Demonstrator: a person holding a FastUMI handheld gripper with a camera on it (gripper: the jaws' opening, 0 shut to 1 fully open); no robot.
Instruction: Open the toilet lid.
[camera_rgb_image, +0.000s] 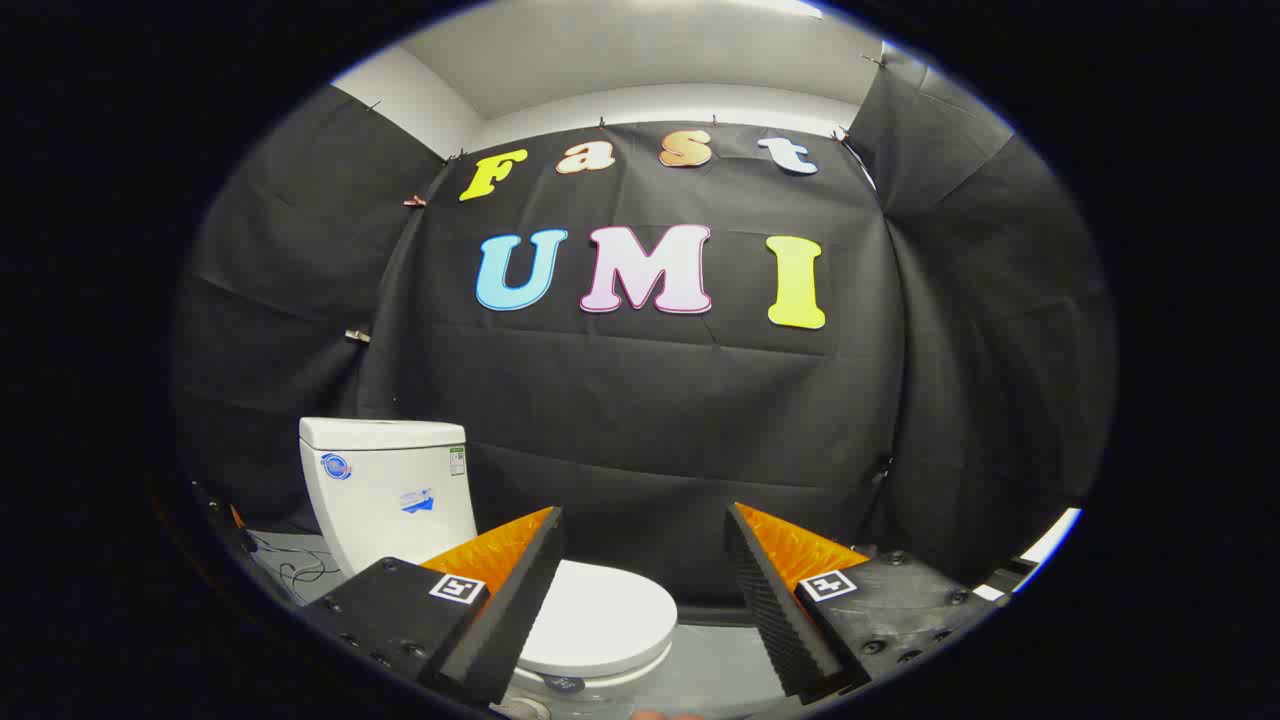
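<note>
Claw (645, 590) hangs with its fingers wide apart, holding nothing. Below and a little left, past the left finger, lies the toilet lid (600, 620), closed flat, front edge nearest. Farther left stands the tank (390, 490).

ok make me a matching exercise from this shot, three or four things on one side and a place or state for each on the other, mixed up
Things:
1. white ceramic toilet tank
2. white oval toilet lid
3. two-finger gripper
4. thin dark cables

Places or states:
A. open, fingers spread apart with nothing between them
B. lying on the grey floor beside the tank
C. upright against the black cloth wall, beyond the left finger
D. closed flat, partly hidden behind the left finger

Pairs: 1-C, 2-D, 3-A, 4-B
</note>
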